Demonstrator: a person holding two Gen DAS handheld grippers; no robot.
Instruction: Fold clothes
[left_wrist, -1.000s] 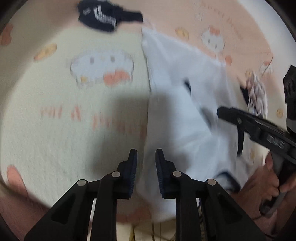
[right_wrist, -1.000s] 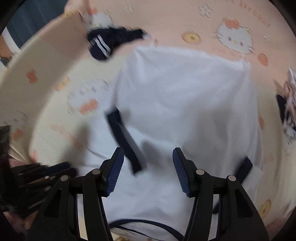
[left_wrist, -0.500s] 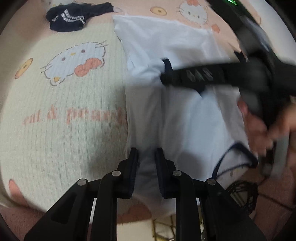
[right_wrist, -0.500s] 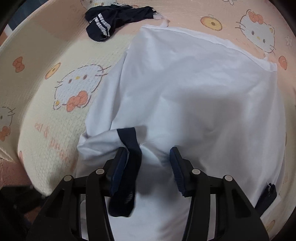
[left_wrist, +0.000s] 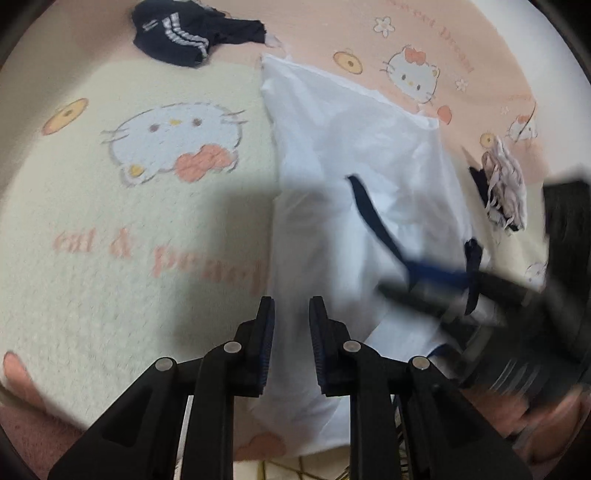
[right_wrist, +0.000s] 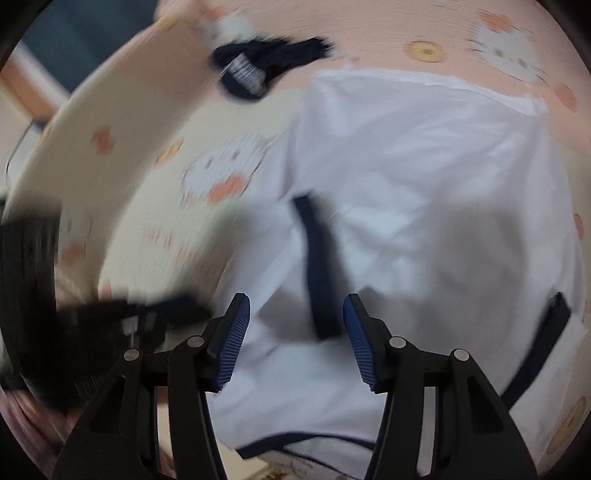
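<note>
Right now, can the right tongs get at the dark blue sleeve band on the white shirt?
Probably yes. The right tongs are open, and the dark blue sleeve band lies on top of the white shirt just ahead, with nothing covering it.

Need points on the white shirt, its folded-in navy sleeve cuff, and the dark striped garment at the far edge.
white shirt (right_wrist: 424, 155): right wrist view, bare upper body panel.
navy sleeve cuff (right_wrist: 319, 266): right wrist view, middle of the band.
dark striped garment (left_wrist: 184, 31): left wrist view, white stripes.

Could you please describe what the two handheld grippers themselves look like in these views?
Both the left gripper and the right gripper have two matte black angular fingers built from linked bars with round silver pivot pins. The inner pads are ribbed and blue. No cables or sleeves show clearly.
</note>
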